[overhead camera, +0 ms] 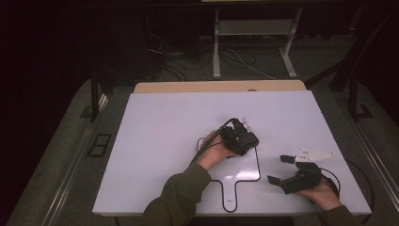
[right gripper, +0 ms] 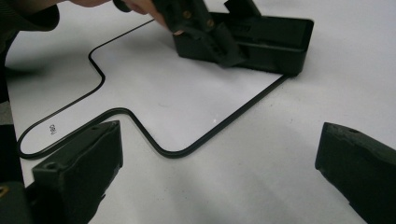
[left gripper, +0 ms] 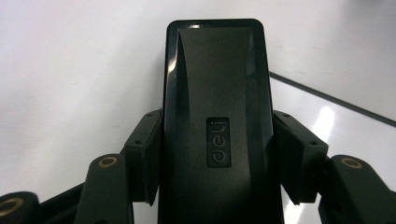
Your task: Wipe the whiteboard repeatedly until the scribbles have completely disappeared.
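Left forearm, in an olive sleeve (overhead camera: 181,193), enters from the bottom edge of the high view and angles up and to the right across the white desk (overhead camera: 155,136). The left hand (overhead camera: 214,153) is wrapped around the back of the left gripper (overhead camera: 242,136), which points away from the person and slightly right; its cable loops back over the wrist.

Left gripper view: both jaws are clamped against the long sides of a black box (left gripper: 217,121), roughly midway along its length. The box is a slim rectangular case with rounded corners and a small embossed logo on its top face. It projects forward beyond the pads, lying low over the desk surface.

Right gripper view: the same black box (right gripper: 275,39) sits on the desk at the far corner of a thin black outline (right gripper: 140,126), shaped like a paddle board with a short handle tab. Whether the box rests fully on the desk or is slightly lifted cannot be told.

Right hand (overhead camera: 324,193) lies near the front right corner of the desk, palm around the right gripper (overhead camera: 281,168), which points left and slightly away. Its jaws stand wide apart with nothing between them, only bare desk. A grey three-cornered plate sits on top of it. The two grippers are well apart.
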Available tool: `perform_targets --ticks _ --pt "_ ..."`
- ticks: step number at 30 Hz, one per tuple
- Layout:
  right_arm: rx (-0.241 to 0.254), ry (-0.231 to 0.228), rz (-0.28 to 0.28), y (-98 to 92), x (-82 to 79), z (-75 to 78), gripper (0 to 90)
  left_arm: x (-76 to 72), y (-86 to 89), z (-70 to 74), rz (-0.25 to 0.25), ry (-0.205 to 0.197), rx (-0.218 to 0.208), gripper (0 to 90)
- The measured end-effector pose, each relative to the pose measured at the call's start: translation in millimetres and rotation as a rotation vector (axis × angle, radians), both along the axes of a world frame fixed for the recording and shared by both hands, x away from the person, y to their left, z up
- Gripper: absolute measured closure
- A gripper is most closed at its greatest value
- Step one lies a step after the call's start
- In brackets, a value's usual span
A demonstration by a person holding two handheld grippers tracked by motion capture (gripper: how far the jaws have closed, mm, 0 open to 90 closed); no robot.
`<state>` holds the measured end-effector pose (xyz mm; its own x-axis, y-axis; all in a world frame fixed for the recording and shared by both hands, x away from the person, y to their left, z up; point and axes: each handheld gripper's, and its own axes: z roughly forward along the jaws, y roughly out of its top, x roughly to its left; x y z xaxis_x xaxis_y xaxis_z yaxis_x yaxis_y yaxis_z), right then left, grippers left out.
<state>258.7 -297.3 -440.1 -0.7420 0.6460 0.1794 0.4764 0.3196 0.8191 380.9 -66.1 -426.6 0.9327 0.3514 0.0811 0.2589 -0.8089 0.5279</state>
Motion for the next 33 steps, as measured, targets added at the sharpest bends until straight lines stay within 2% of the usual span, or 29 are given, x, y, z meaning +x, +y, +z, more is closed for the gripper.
perform_targets --ticks 5,6,7,9,11,13,15,17,19,21,23,24,26,29,30,31,33 --pt "0.001 -0.002 -0.001 0.5 -0.6 0.6 0.0 -21.6 -1.5 0.0 -0.051 -0.006 0.002 39.6" --pt "0.0 -0.003 -0.001 0.6 -0.6 0.6 0.0 -24.9 -0.3 0.8 -0.068 -0.003 0.013 39.6" --pt "-0.001 -0.003 -0.002 0.7 -0.6 0.6 0.0 -29.7 0.2 -0.3 -0.063 0.0 -0.005 39.6" --pt "-0.001 -0.001 -0.001 1.2 -0.7 0.5 0.0 -37.6 2.0 -0.7 -0.077 0.007 -0.015 39.6" --pt "-0.002 0.002 -0.002 1.9 -0.9 0.6 0.0 -45.9 4.1 -0.4 -0.095 0.006 -0.011 39.6" --pt "-0.001 0.004 -0.003 2.2 -1.0 0.6 0.0 -53.5 6.1 -0.1 -0.111 0.023 -0.014 39.7" --pt "-0.001 0.004 -0.003 2.3 -0.9 0.6 0.0 -62.1 7.9 -0.4 -0.112 0.046 -0.021 39.7" --pt "-0.001 0.003 -0.002 2.3 -1.0 0.7 0.0 -66.7 8.5 -0.9 -0.111 0.043 -0.028 39.6" --pt "-0.002 0.002 -0.001 2.5 -0.9 0.7 0.0 -64.5 9.2 -0.6 -0.121 0.034 -0.021 39.7" --pt "-0.003 0.002 -0.001 2.6 -0.9 0.8 0.0 -60.5 9.3 -0.8 -0.097 0.006 -0.013 39.7" --pt "-0.002 0.001 -0.003 2.4 -1.1 0.8 0.0 -53.5 10.8 -1.0 -0.074 0.0 -0.013 39.7" --pt "-0.002 0.002 -0.004 2.3 -1.1 0.8 0.0 -47.7 11.8 -0.6 -0.083 -0.02 -0.006 39.6" --pt "-0.001 0.004 -0.004 2.2 -0.9 0.6 0.0 -39.7 12.7 -0.6 -0.059 -0.028 -0.004 39.6" --pt "-0.002 0.002 -0.001 2.2 -0.2 -0.1 0.0 -23.4 13.2 0.0 -0.024 -0.032 0.008 39.6" --pt "-0.002 0.003 0.0 2.2 -0.2 -0.2 0.0 -17.3 13.4 0.9 -0.02 -0.033 0.024 39.6" --pt "-0.003 0.002 0.001 2.2 -0.1 -0.2 0.0 -12.4 12.2 0.0 0.004 -0.027 0.009 39.6" --pt "-0.003 0.001 0.001 2.0 -0.1 -0.3 0.0 -2.2 10.1 0.2 0.02 -0.039 0.017 39.6"
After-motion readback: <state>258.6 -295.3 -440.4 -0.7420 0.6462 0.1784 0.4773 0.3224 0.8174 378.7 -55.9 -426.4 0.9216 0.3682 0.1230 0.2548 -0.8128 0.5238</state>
